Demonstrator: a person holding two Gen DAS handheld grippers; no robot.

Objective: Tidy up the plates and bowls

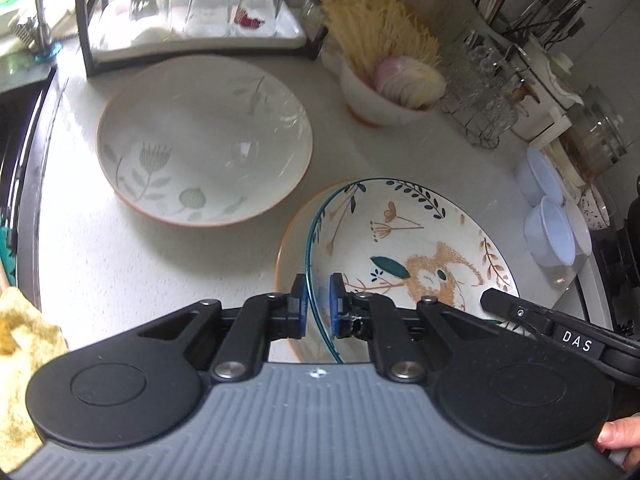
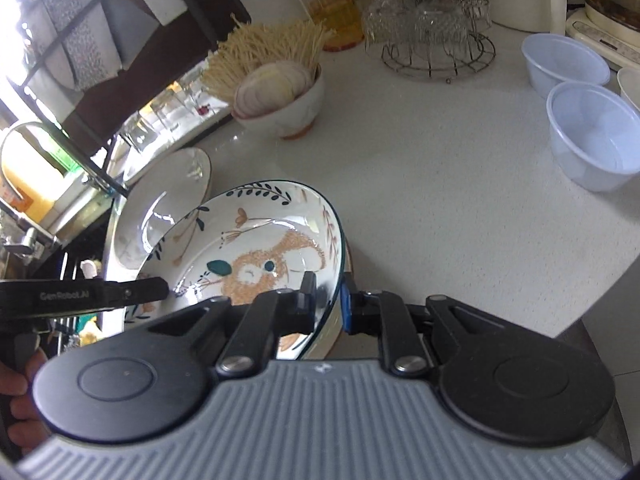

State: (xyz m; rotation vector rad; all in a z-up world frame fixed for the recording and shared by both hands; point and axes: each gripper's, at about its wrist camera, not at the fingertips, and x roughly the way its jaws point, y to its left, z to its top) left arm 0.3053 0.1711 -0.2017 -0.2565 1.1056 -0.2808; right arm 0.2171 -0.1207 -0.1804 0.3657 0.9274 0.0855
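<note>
A white bowl painted with a hedgehog and leaves, teal-rimmed (image 1: 420, 240) (image 2: 260, 248), is gripped from both sides. My left gripper (image 1: 318, 292) is shut on its left rim, the blue pads pressing the edge. On the opposite rim my right gripper (image 2: 329, 284) is shut the same way. An orange-rimmed dish (image 1: 282, 248) shows just under the bowl; whether they touch is unclear. A large white bowl with pale green flowers (image 1: 204, 140) (image 2: 160, 200) sits on the counter to the left.
A small bowl of sliced onion (image 1: 384, 96) (image 2: 288, 112) and dry noodles stand behind. Clear plastic tubs (image 1: 548, 236) (image 2: 592, 136) sit to the right, a wire rack of glass cups (image 2: 436, 32) beyond. A black rack of glasses (image 1: 200, 8) is at the back, a yellow cloth (image 1: 24, 340) at left.
</note>
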